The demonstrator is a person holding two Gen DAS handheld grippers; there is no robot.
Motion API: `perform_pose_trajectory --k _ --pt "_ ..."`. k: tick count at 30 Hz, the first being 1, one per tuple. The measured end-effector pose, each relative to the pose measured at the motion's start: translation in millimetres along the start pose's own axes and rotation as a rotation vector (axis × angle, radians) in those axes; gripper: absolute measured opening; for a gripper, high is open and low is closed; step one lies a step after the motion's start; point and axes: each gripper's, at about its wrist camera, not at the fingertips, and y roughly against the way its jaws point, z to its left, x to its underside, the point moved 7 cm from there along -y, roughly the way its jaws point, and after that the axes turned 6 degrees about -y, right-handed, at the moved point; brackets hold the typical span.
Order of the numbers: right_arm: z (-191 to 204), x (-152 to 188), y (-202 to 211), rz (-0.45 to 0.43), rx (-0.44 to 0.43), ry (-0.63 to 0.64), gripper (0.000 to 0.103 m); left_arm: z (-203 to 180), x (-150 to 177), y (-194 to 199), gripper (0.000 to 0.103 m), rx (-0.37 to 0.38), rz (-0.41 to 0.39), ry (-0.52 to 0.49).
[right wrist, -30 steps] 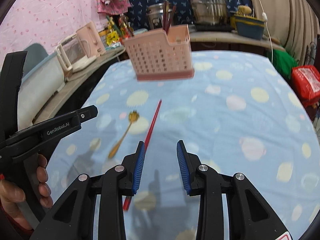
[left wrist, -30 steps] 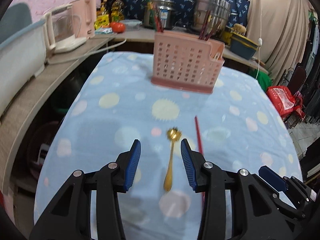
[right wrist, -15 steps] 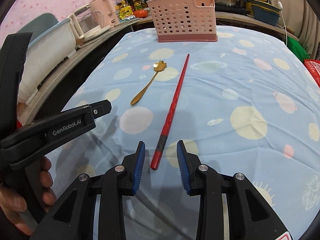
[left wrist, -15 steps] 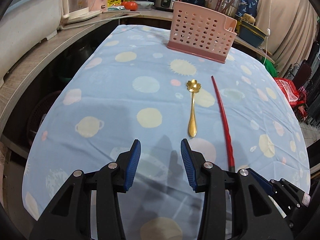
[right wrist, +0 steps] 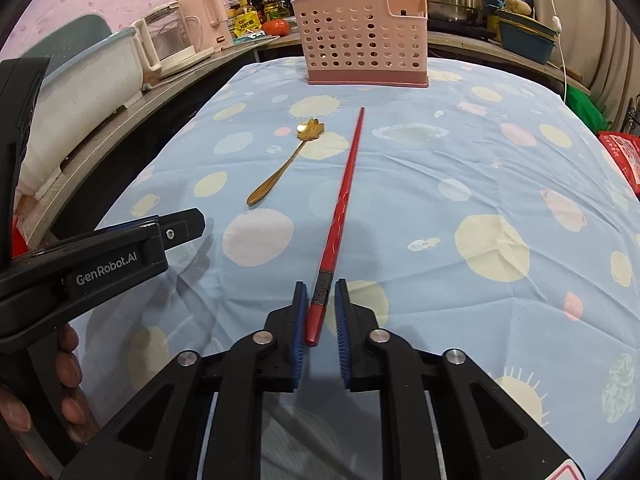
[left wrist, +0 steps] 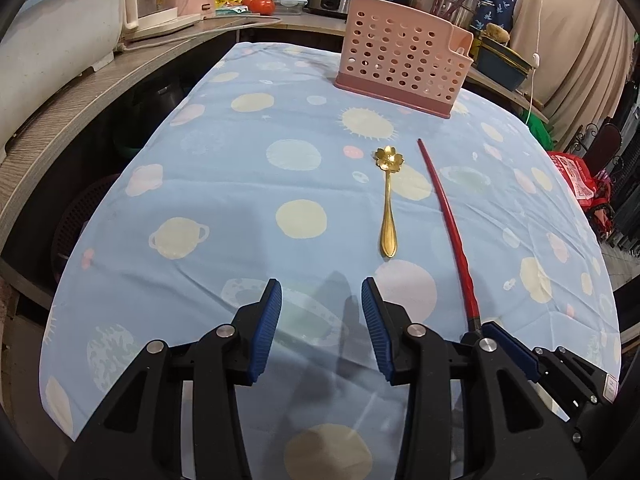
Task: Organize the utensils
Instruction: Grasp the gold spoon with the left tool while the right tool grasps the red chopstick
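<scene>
red chopstick (right wrist: 343, 200) lies on the blue spotted tablecloth (right wrist: 480, 168), its near end between the pads of the right gripper (right wrist: 321, 292), whose jaws have just been closing on it; actual pad contact is hard to make out. gold spoon (left wrist: 387, 200) sits just left of it, handle toward the left gripper (left wrist: 321, 292), which stays open and empty. half a second ago the right jaws stood wider. inside of the pink basket (right wrist: 362, 36) is hidden.
</scene>
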Motion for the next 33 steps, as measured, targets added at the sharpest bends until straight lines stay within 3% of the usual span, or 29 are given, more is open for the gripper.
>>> perform_pose_trajectory --k 12,21,23,30,33 --pt "-31 -4 5 -0.034 0.011 -0.092 0.007 -26 -1 -12 0.041 0.051 0.021 -0.029" --pt "-52 -10 4 -0.035 0.007 -0.155 0.007 -31 -20 -29 0.040 0.077 0.015 -0.003" --pt "-52 -11 4 -0.035 0.007 -0.153 0.007 -32 -23 -32 0.037 0.073 0.015 -0.007" --pt "-51 -11 3 -0.035 0.004 -0.152 0.007 -39 -27 -38 0.012 0.090 0.017 -0.026" --pt "-52 -11 3 -0.035 0.004 -0.153 0.007 -42 -27 -38 0.010 0.092 0.013 -0.038"
